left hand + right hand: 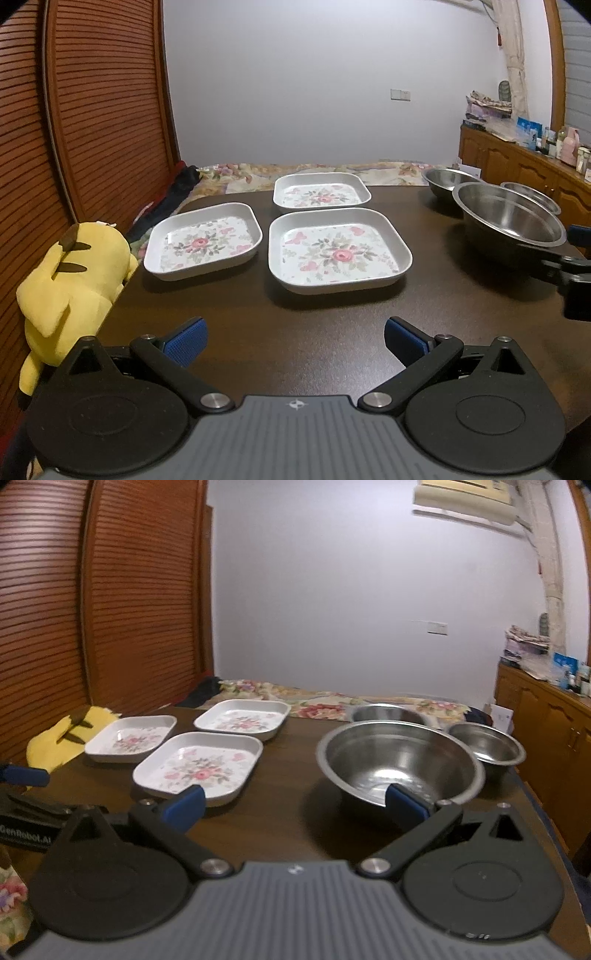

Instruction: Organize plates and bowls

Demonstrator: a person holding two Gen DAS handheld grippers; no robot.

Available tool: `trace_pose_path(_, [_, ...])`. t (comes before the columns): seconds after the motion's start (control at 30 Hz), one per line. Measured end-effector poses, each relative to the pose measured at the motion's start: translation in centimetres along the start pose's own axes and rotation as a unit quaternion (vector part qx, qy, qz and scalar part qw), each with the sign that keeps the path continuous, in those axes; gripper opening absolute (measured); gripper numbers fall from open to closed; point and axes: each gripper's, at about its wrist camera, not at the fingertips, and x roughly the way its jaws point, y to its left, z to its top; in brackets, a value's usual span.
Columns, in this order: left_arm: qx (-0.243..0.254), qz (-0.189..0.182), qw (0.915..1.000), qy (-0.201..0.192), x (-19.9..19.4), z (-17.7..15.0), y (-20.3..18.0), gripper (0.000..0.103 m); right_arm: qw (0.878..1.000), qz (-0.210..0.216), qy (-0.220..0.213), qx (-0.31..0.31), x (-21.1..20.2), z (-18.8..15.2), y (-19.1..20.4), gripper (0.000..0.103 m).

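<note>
- Left gripper [294, 341]: jaws spread wide, holding nothing, blue pads [186, 341] clear of every dish; it hovers over the near part of the dark table [295, 317].
- Nearest floral plate [339, 254]: lies on the table straight ahead of the left jaws, well apart from them.
- Two further floral plates: one [203, 240] just left of the nearest plate, one [321, 194] just behind it; all three lie flat and separate.
- Right gripper [294, 805]: jaws spread wide, empty; its right pad [406, 806] overlaps the near rim of the large steel bowl [400, 762], contact uncertain.
- Two smaller steel bowls: one [487, 743] just right of the large bowl, one [386, 712] just behind it.
- Yellow plush toy [70, 280]: at the table's left edge, left of the plates.
</note>
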Motion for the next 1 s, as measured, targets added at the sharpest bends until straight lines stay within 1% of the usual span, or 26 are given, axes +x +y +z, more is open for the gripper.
trace_pose_path(0.17, [0.005, -0.002, 0.9999, 0.015, 0.7, -0.1, 0.3, 0.103, 1.0, 0.025, 0.008, -0.011, 1.5, 0.5, 1.3, 0.103])
trace_pose_path(0.3, [-0.019, -0.021, 0.9993, 0.024, 1.2, -0.2, 1.5, 0.103, 0.998, 0.052, 0.019, -0.015, 2.9, 0.7, 2.1, 0.103])
trace_pose_path(0.43, [-0.019, -0.016, 0.9995, 0.02, 1.5, 0.0, 2.4, 0.103, 0.997, 0.07, 0.029, -0.016, 4.1, 1.1, 2.8, 0.103])
trace_pose_path(0.63, [-0.022, -0.009, 0.9997, 0.004, 2.2, 1.2, 4.3, 0.103, 0.996, 0.083, 0.038, -0.014, 6.0, 1.9, 3.7, 0.103])
trace_pose_path(0.73, [-0.02, -0.008, 0.9997, -0.008, 2.5, 2.0, 5.1, 0.103, 0.996, 0.082, 0.041, -0.016, 6.8, 2.1, 4.0, 0.103])
trace_pose_path(0.87, [-0.029, -0.019, 0.9992, -0.019, 3.4, 3.0, 6.0, 0.101, 0.996, 0.076, 0.051, -0.013, 8.3, 2.0, 4.3, 0.102])
trace_pose_path(0.9, [-0.036, -0.025, 0.9989, -0.018, 3.9, 3.3, 6.3, 0.1, 0.996, 0.077, 0.054, -0.01, 8.6, 1.8, 4.3, 0.1])
trace_pose_path(0.93, [-0.041, -0.029, 0.9986, -0.014, 4.3, 3.5, 6.5, 0.097, 0.995, 0.077, 0.058, -0.007, 8.9, 1.7, 4.3, 0.095])
trace_pose_path(0.97, [-0.045, -0.033, 0.9984, -0.01, 4.9, 3.7, 6.7, 0.091, 0.995, 0.076, 0.064, -0.005, 9.3, 1.6, 4.3, 0.085])
trace_pose_path(1.0, [-0.048, -0.037, 0.9982, -0.006, 5.5, 3.9, 6.8, 0.086, 0.995, 0.075, 0.071, -0.003, 9.7, 1.5, 4.3, 0.084])
